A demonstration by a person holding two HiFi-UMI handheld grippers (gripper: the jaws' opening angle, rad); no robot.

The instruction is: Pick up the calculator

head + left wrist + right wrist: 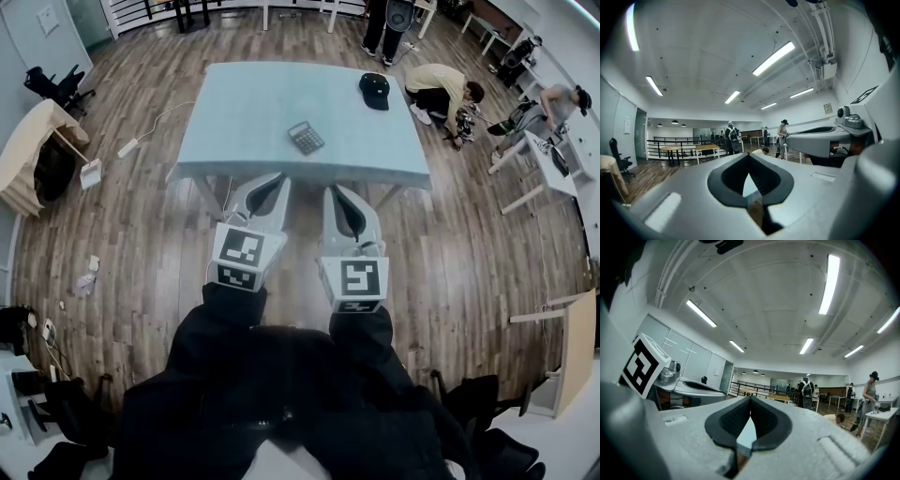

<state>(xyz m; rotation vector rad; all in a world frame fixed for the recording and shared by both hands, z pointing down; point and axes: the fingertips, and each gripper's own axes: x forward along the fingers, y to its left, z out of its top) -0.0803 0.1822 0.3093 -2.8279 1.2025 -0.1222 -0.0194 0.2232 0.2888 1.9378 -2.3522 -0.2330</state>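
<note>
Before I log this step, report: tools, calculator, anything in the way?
Left tool shut, empty. Right tool shut, empty. Calculator untouched on table. Black cap beyond it, not blocking.

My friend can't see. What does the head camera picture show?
A small dark grey calculator lies near the middle of a pale blue rectangular table, with a black cap farther back. The grey left gripper and grey right gripper, both shut and empty, point at its near edge.
</note>
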